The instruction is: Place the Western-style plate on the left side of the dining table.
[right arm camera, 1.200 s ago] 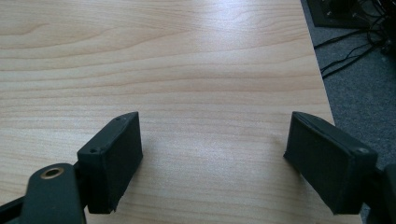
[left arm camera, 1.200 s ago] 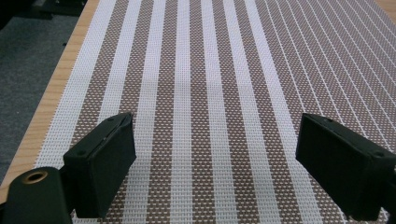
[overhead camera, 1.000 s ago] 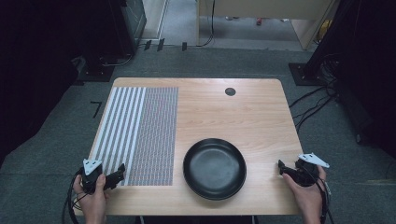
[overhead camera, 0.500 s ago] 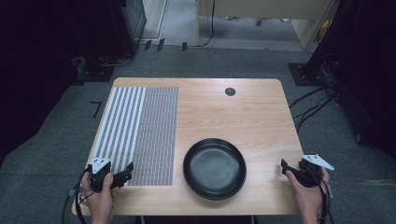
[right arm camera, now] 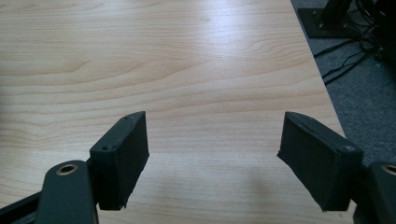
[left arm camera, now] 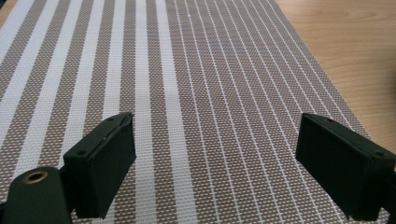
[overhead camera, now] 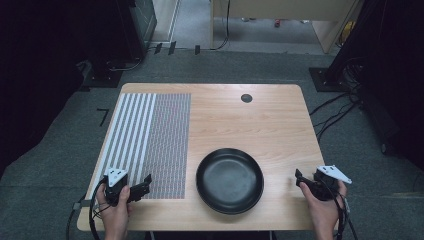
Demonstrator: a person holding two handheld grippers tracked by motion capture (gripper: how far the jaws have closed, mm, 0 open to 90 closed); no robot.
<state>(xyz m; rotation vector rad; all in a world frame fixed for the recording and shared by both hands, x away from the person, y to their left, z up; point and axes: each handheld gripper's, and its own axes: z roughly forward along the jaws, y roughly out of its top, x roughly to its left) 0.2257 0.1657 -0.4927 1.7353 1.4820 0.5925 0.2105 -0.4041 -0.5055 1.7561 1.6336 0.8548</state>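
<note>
A black round pan (overhead camera: 229,180) sits empty on the wooden table (overhead camera: 260,125) near its front edge. To its left lies a brown-and-white striped placemat (overhead camera: 150,140). My left gripper (overhead camera: 145,182) hovers over the mat's near left corner and points right toward the pan. In the left gripper view my left gripper (left arm camera: 215,154) stands open above the mat (left arm camera: 196,70) with nothing between the jaws. My right gripper (overhead camera: 299,176) is at the table's front right, pointing left at the pan. In the right gripper view my right gripper (right arm camera: 212,154) is open over bare wood; its jaws have just been closing slightly.
A small black round grommet (overhead camera: 246,98) is set into the table near the far edge. The table's right edge (right arm camera: 322,79) runs close beside my right gripper, with grey carpet and cables (overhead camera: 340,107) below. Dark equipment stands around the table.
My left hand has moved right, from off the mat's near left corner to over it. The right hand has stayed in place.
</note>
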